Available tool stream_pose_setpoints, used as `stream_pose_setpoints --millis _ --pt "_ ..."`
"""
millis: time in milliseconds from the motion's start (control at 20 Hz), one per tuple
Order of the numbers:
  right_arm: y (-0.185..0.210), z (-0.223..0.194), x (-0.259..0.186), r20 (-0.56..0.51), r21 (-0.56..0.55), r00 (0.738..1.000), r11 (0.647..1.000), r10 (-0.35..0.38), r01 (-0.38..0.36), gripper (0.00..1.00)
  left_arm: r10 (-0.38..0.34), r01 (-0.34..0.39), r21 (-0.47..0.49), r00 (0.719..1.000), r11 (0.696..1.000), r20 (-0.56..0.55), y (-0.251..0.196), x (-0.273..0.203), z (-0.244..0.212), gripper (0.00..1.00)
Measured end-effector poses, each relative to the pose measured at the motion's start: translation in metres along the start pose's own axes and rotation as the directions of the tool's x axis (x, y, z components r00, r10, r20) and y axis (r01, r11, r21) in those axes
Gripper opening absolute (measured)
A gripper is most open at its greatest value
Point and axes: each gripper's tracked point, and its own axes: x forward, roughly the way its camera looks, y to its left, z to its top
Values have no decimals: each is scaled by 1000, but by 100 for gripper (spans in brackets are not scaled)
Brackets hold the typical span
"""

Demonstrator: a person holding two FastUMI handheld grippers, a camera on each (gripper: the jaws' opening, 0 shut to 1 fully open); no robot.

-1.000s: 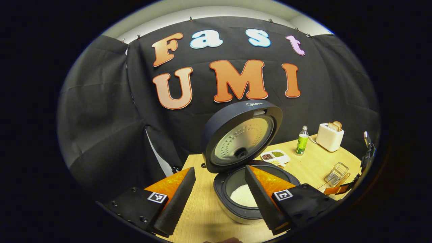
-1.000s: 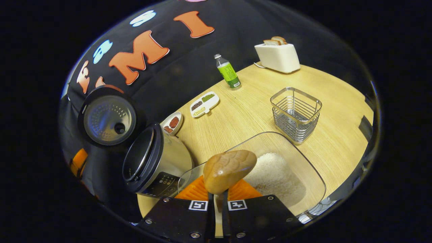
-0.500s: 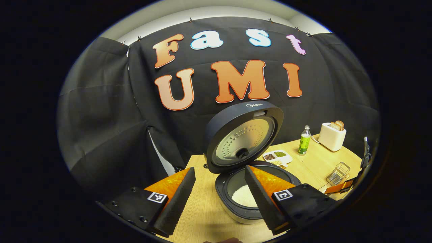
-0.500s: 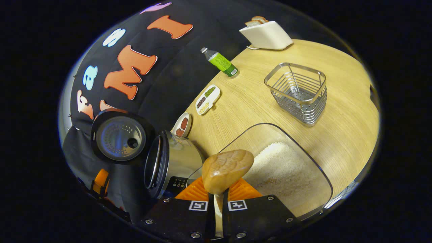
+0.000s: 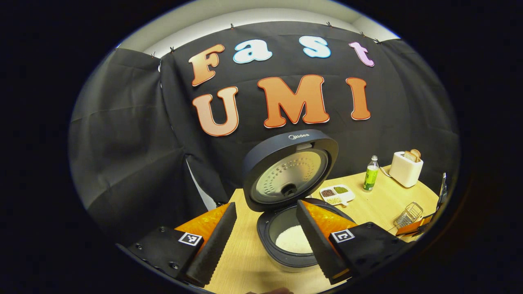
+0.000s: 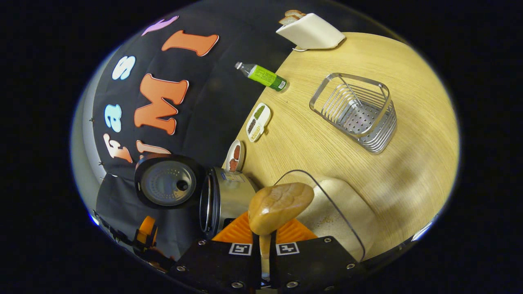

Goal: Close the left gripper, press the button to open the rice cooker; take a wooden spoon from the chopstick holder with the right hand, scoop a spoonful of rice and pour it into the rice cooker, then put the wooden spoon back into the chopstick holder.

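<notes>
- My left gripper (image 5: 261, 241) is spread wide, with table and cooker showing between its two black ribbed fingers (image 5: 212, 245); it holds nothing.
- In the left gripper view the rice cooker (image 5: 290, 245) stands on the wooden table (image 5: 245, 261) just ahead of that gripper. Its lid (image 5: 290, 169) is raised upright, the perforated inner plate facing me.
- A layer of white rice (image 5: 292, 244) lies in the bottom of the cooker's pot.
- My right gripper (image 6: 264, 249) is clamped narrowly on the handle of the wooden spoon (image 6: 280, 206); both fingers press it, and the spoon bowl rises just above the fingertips.
- The back of the spoon bowl faces the camera, so I cannot tell what it carries.
- In the right gripper view the spoon sits over the near edge of the clear rice container (image 6: 327, 204), which holds pale rice.
- The chopstick holder (image 6: 355, 110), a wire basket, stands on the table well beyond the container.
- The same view is rolled, so the cooker appears at lower left, beside the container.
- Farther back along the wall stand a divided dish of beans (image 6: 257, 122), a small red-filled dish (image 6: 235, 155), a green bottle (image 6: 263, 76) and a white toaster (image 6: 310, 30) with bread in it.
</notes>
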Motion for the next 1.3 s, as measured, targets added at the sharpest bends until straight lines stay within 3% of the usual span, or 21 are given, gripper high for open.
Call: stream_pose_setpoints --millis 50,100,150,200,400,700,850,950,1000,1300 --pt "1 4 -4 -11 12 1000 1000 18 -18 7 6 -6 -5 1000 1000 0 -3 1 2 100" --pt "3 8 -7 -22 37 999 999 40 -40 7 12 -12 -9 1000 1000 1 -6 0 3 90" --pt "5 12 -10 -31 60 998 996 64 -62 7 17 -17 -10 1000 1000 2 -9 -1 4 90" --pt "7 18 -12 -33 87 996 993 86 -83 7 27 -27 -13 1000 1000 3 -10 -1 6 99" --pt "17 40 -22 -31 171 985 972 169 -162 7 51 -51 -49 999 997 -1 -20 -1 8 99" --pt "48 66 -27 -14 362 946 884 323 -297 7 116 -116 -85 993 990 -9 -19 -7 4 99" --pt "79 67 -18 -40 375 925 863 379 -337 7 154 -154 -111 988 982 -11 -14 -13 2 99" --pt "100 66 -12 -64 378 910 854 410 -358 7 192 -191 -107 981 976 -1 -6 -23 2 94" --pt "111 65 -7 -75 376 904 852 420 -364 7 212 -210 -100 977 973 6 0 -27 3 99" --pt "165 66 25 -124 367 880 845 459 -389 7 323 -320 -91 946 943 31 30 -59 0 99"
